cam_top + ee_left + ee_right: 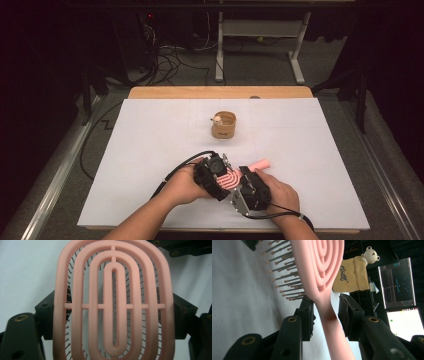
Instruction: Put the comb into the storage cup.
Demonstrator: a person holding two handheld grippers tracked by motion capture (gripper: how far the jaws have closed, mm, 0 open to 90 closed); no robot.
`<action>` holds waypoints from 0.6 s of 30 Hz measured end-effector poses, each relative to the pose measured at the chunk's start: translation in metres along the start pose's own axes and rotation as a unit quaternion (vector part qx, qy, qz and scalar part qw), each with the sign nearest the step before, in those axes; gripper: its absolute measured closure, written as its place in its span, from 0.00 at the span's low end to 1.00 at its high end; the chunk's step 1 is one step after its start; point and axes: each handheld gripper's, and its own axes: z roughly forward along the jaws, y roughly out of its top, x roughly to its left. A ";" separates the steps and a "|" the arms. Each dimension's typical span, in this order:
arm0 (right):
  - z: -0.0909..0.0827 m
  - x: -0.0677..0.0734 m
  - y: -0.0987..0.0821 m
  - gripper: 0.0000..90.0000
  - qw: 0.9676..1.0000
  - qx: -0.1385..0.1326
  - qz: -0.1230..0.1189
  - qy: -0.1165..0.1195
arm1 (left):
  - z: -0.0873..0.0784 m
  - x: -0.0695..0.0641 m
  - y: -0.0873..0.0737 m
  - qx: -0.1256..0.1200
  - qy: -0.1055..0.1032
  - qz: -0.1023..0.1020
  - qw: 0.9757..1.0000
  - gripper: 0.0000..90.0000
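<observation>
A pink hairbrush [232, 180] with a vented oval head hangs just above the white table near its front edge. My left gripper [223, 179] is shut on the head; in the left gripper view the head [113, 307] spans the gap, with a black jaw against each rim. My right gripper [245, 178] comes in from the right, and its jaws straddle the brush's neck. In the right gripper view the neck [327, 315] runs between the two pads [348, 315] with a thin gap on each side, bristles pointing left. The handle end [262, 163] sticks out to the right.
A tan paper-look cup [223, 125] with a small bear figure stands at the table's middle back, also the cup [352, 275] behind the brush. The white sheet [150, 150] covers the table. Cables and a desk frame lie on the floor beyond.
</observation>
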 end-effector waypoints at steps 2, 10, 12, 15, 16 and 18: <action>0.000 0.001 0.000 0.76 1.000 0.002 -0.003 -0.002 | -0.001 -0.001 0.001 -0.001 0.000 -0.001 1.000 0.22; -0.001 0.002 0.001 0.79 1.000 0.003 -0.016 -0.010 | -0.002 -0.001 0.002 -0.001 -0.002 0.003 1.000 0.22; -0.001 0.001 0.000 0.80 1.000 0.004 -0.015 -0.011 | -0.002 -0.002 0.003 -0.003 0.000 0.003 1.000 0.22; -0.002 0.001 0.000 0.80 1.000 0.005 -0.012 -0.011 | -0.003 -0.002 0.004 -0.003 -0.001 0.003 1.000 0.22; -0.002 0.001 0.000 0.81 1.000 0.005 -0.013 -0.012 | -0.003 -0.002 0.004 -0.003 -0.002 0.004 1.000 0.22; -0.002 0.001 0.000 0.81 1.000 0.006 -0.015 -0.013 | -0.003 -0.002 0.004 -0.003 -0.002 0.004 1.000 0.22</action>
